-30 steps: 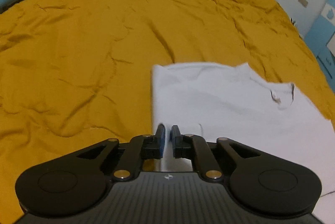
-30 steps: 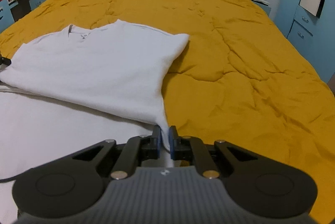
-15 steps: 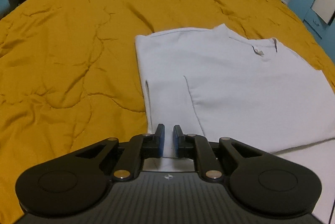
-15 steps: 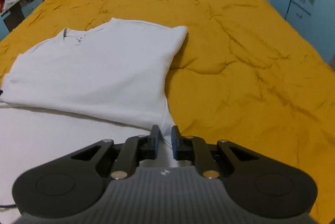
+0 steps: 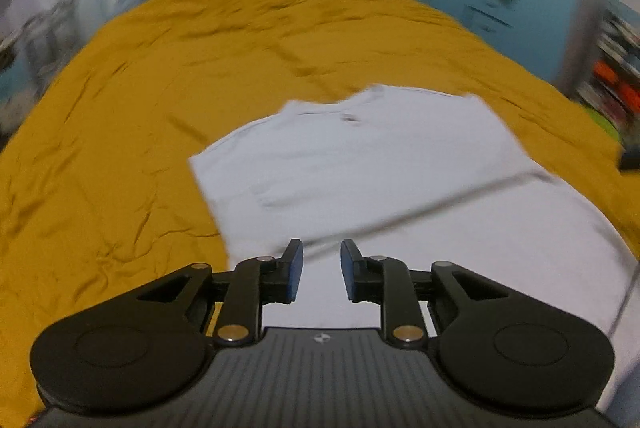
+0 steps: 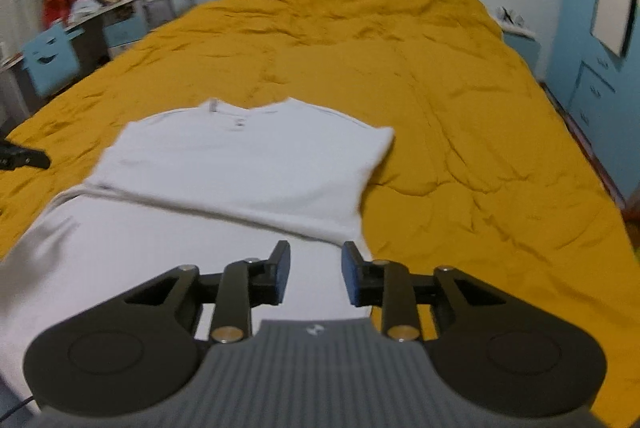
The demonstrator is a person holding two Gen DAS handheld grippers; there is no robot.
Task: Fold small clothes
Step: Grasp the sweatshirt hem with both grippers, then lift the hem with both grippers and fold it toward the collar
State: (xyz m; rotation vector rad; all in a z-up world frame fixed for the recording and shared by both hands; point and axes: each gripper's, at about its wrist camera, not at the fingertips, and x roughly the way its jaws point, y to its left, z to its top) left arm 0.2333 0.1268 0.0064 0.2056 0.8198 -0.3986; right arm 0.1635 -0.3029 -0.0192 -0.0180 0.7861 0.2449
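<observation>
I see both the left gripper [image 5: 321,270] and right gripper [image 6: 315,272] with jaws apart, holding nothing, over the white shirt [image 6: 256,163], seemingly folded across, on the yellow bed [image 6: 460,131].

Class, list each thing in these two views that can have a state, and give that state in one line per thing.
Left tongs: open, holding nothing.
Right tongs: open, holding nothing.
White shirt: lying flat, its upper part folded over onto the lower part, collar showing on top.
Yellow bedspread: spread over the bed, wrinkled.
</observation>
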